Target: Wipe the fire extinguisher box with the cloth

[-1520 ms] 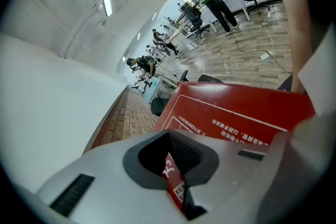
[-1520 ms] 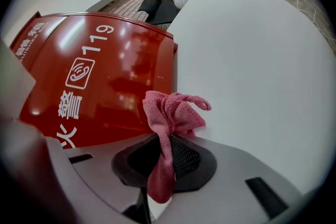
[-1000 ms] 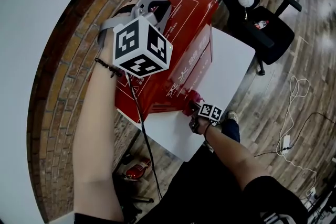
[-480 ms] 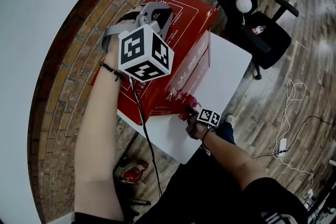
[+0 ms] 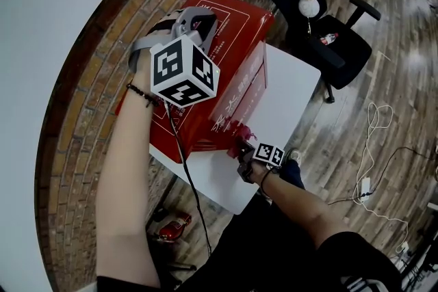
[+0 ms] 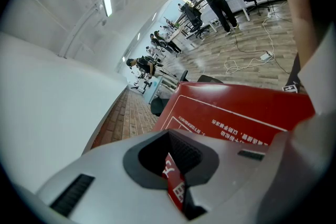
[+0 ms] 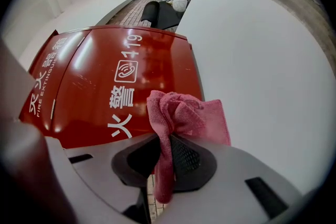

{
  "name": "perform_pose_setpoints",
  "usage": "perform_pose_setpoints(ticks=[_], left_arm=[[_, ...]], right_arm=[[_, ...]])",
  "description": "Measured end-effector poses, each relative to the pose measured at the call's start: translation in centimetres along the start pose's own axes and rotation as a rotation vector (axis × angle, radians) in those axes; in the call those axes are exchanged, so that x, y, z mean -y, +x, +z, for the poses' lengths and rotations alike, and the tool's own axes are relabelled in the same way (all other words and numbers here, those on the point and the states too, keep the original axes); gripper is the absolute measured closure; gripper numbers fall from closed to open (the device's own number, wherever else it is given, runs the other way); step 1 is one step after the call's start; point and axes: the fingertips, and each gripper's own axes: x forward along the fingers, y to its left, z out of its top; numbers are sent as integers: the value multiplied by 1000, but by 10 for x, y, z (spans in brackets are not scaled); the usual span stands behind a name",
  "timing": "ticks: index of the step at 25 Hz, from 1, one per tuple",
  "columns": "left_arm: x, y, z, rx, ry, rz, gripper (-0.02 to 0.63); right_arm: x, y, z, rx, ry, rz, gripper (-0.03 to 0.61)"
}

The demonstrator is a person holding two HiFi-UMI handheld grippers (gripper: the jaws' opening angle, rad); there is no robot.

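Red fire extinguisher box (image 5: pixel 236 27) on table (image 5: pixel 287 99), cloth (image 7: pixel 184 115) in right claw (image 7: pixel 168 150)

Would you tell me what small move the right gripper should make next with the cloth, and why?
Probably press the cloth flat against the front face of the fire extinguisher box and sweep it across the white lettering. The right gripper is shut on the bunched cloth near that face's lower corner, and the left gripper clamps the box's edge, which should steady it.
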Motion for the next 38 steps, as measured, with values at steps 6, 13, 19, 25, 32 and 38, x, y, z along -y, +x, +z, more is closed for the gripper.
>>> perform_pose_setpoints(ticks=[6, 13, 19, 25, 32, 38], left_arm=[[1, 0, 0, 1, -1, -2, 588], [0, 0, -1, 0, -1, -1, 588], [0, 0, 0, 0, 0, -2, 588], [0, 0, 0, 0, 1, -2, 588], [0, 0, 0, 0, 0, -2, 588], [0, 0, 0, 0, 0, -3, 588]], right_arm=[[-19, -7, -3, 9, 22, 42, 514], [-53, -17, -5, 11, 38, 115, 514], [-80, -26, -7, 17, 66, 155, 514], [-107, -35, -8, 17, 61, 201, 514], [-138, -45, -9, 17, 73, 249, 514], [-156, -52, -11, 12, 66, 278, 514]])
